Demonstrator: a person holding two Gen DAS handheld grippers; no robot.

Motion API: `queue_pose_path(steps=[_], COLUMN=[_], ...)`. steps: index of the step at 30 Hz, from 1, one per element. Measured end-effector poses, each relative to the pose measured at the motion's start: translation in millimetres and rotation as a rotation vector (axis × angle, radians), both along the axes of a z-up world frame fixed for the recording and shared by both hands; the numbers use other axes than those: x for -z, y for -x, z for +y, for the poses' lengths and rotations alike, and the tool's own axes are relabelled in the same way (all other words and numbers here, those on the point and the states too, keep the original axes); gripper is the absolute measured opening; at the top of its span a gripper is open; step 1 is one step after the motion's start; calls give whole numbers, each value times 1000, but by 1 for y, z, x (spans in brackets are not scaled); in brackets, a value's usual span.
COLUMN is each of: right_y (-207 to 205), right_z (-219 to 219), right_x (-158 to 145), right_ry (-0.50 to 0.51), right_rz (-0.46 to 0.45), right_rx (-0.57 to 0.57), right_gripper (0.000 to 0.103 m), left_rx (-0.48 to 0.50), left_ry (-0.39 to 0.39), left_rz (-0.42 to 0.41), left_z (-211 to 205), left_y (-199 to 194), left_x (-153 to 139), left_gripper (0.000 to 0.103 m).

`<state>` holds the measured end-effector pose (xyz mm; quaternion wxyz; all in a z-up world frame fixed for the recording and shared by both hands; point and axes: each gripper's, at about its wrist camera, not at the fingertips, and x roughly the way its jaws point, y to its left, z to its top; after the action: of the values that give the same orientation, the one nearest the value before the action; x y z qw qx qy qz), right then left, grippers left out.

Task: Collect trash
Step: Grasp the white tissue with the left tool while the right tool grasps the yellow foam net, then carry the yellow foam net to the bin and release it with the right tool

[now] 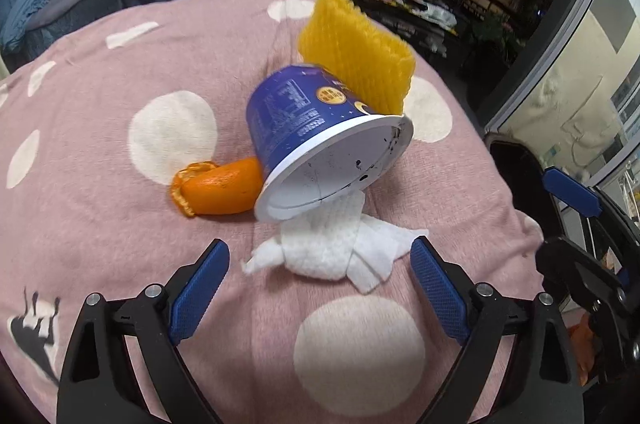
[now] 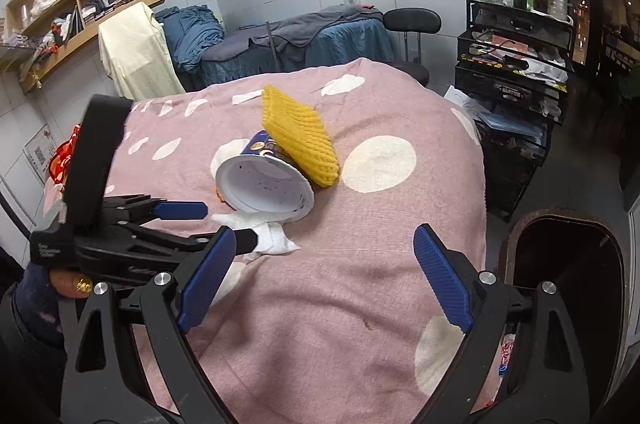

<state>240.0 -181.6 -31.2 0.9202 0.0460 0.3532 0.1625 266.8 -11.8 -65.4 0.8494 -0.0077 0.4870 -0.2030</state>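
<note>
The left gripper [image 1: 320,284] hangs wide and empty over the crumpled tissue [image 1: 332,248]. It looks soft and light; pinch its bunched middle. The right gripper [image 2: 324,280] is wide too, holding nothing.

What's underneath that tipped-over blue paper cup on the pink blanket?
A crumpled white paper towel sticks out from under the blue paper cup; orange peel lies against its side. How far either reaches beneath is hidden.

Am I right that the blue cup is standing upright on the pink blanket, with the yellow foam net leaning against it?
Not quite: the blue cup lies tipped on its side, mouth facing the camera, as the left wrist view shows. The yellow foam net does lean against it on the pink blanket.
</note>
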Motion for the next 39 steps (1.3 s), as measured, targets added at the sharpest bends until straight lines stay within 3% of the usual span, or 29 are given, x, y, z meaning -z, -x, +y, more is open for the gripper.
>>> queue_pose_path(steps=[1, 6, 9, 16, 24, 27, 32, 34, 39], right_y=[-2, -14, -22, -50, -93, -111, -125, -124, -104], right_z=[-1, -4, -1, 19, 52, 60, 55, 48, 26], right_x=[1, 5, 6, -8, -15, -10, 3, 3, -6], right_ry=[0, -12, -22, -72, -74, -60, -59, -76, -104], right_rz=[5, 28, 33, 10, 28, 61, 108, 99, 52], right_rx=[4, 10, 0, -48, -74, -65, -41, -23, 12], right_gripper=[90, 90, 87, 80, 71, 60, 19, 12, 11], left_rx=[11, 40, 34, -10, -129, -156, -178, -184, -193], left_ry=[-15, -37, -9, -7, 34, 62, 84, 91, 109], left_rz=[13, 66, 32, -103, -231, -253, -253, -257, -270], left_z=[-3, -7, 1, 18, 28, 27, 27, 28, 28], left_y=[-3, -5, 3, 41, 70, 74, 73, 75, 83], left_x=[3, 13, 7, -13, -31, -34, -36, -37, -40], left_gripper=[87, 48, 39, 37, 38, 38, 38, 38, 38])
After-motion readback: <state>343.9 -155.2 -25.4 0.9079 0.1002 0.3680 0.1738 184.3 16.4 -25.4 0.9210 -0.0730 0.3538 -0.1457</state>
